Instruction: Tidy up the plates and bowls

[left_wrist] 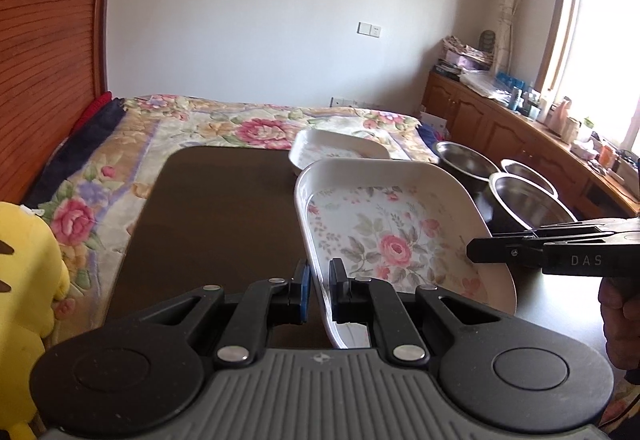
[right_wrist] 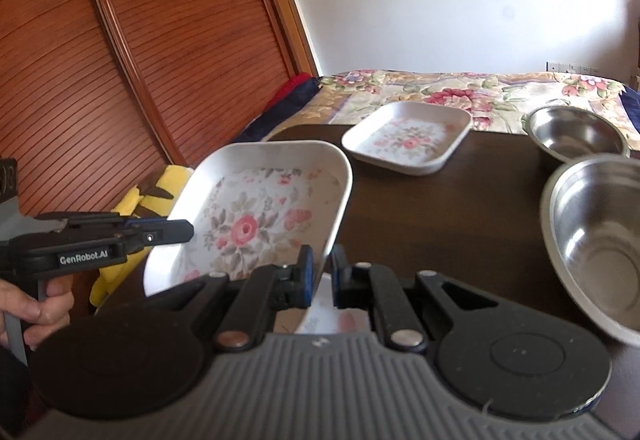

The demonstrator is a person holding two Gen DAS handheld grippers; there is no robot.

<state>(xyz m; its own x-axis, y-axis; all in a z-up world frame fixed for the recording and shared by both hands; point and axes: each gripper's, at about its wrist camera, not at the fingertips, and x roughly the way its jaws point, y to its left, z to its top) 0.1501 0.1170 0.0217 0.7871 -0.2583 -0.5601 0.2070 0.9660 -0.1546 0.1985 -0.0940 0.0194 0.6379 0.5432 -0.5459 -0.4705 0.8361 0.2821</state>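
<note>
Floral plate (left_wrist: 384, 240) is lifted and tilted over the dark table (left_wrist: 224, 207), both grippers pinching opposite rims, probably for carrying to the second floral plate (right_wrist: 408, 139) at 12 o'clock. Left gripper (left_wrist: 320, 292) and right gripper (right_wrist: 322, 276) are nearly closed on its edge. Steel bowls (right_wrist: 592, 240) sit at 2 o'clock.

Two floral plates (right_wrist: 256, 215), apparently three steel bowls (left_wrist: 528, 199).

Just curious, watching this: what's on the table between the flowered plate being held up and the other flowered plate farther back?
Nothing: in the right wrist view only bare dark table separates the held plate from the far plate.
</note>
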